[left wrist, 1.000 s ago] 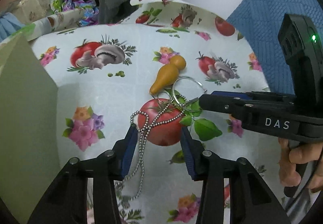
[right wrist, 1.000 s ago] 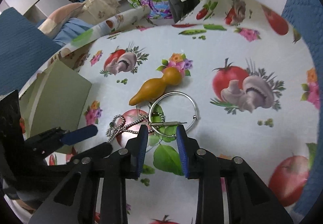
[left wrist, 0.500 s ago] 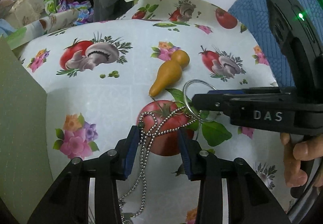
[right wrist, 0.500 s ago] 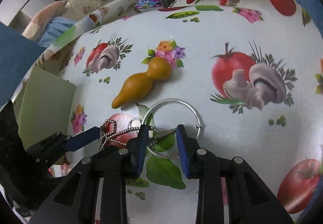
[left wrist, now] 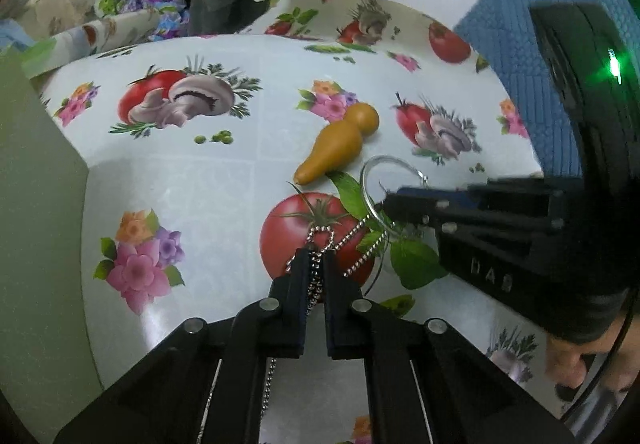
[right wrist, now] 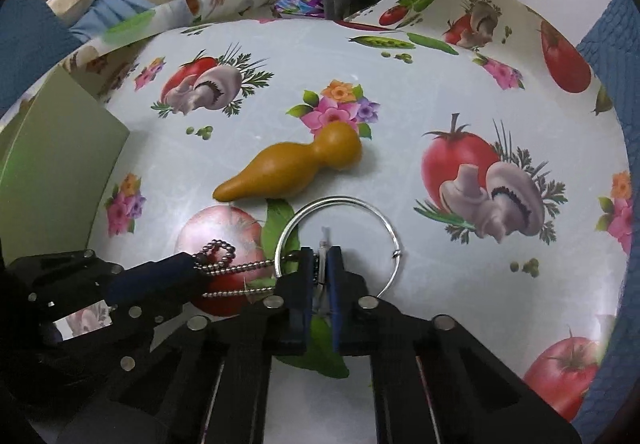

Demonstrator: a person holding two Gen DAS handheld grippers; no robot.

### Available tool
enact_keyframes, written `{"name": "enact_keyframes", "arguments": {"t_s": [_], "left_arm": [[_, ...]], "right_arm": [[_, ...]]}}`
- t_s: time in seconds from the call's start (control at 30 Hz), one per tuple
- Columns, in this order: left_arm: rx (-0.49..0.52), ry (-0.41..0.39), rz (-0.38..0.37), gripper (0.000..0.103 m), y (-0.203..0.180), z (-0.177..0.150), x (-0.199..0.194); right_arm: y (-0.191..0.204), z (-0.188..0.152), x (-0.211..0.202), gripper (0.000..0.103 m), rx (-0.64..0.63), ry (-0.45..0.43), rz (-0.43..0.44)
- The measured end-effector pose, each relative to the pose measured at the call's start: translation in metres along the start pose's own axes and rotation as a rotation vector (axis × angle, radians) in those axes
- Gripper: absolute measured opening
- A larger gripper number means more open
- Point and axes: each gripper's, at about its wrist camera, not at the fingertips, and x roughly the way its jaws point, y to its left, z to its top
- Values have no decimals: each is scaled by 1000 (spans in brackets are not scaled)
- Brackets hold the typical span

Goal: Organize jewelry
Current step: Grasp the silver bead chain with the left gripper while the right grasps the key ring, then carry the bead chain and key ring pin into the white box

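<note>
Jewelry on the tablecloth [right wrist: 400,116] is tangled together: a bead chain [left wrist: 360,244] runs through or over a silver hoop [right wrist: 340,204], and both lie on the printed tomato just below the yellow gourd-shaped piece [right wrist: 292,168]. Your left gripper [left wrist: 316,268] has its jaws pinched together on the looped end of the chain, and your right gripper [right wrist: 320,268] has its jaws clamped on a thin metal piece at the near edge of the hoop; whether that piece is the hoop's pin or a separate clasp, you cannot tell from here. You appear to be at the separating step, each tool holding one item. The next move seems to call for drawing the two apart slowly, keeping the chain low so the beads slide free of the hoop rather than snag, then carrying each piece toward the green box [right wrist: 60,164] at your left.
</note>
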Motion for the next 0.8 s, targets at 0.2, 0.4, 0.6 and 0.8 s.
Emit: {"name": "enact_keyframes", "arguments": {"t_s": [0.2, 0.4, 0.6, 0.8], "left_arm": [[-59, -38, -24, 0, 5, 7, -18], [-104, -80, -49, 0, 11, 13, -43], [-126, -130, -70, 0, 9, 25, -84], [-129, -198, -84, 0, 3, 44, -136]], "right_arm": [[2, -1, -9, 2, 8, -27, 14], [-3, 1, -35, 2, 63, -89, 44], [-3, 3, -64, 2, 84, -130, 49], [6, 10, -102, 2, 84, -170, 43]]}}
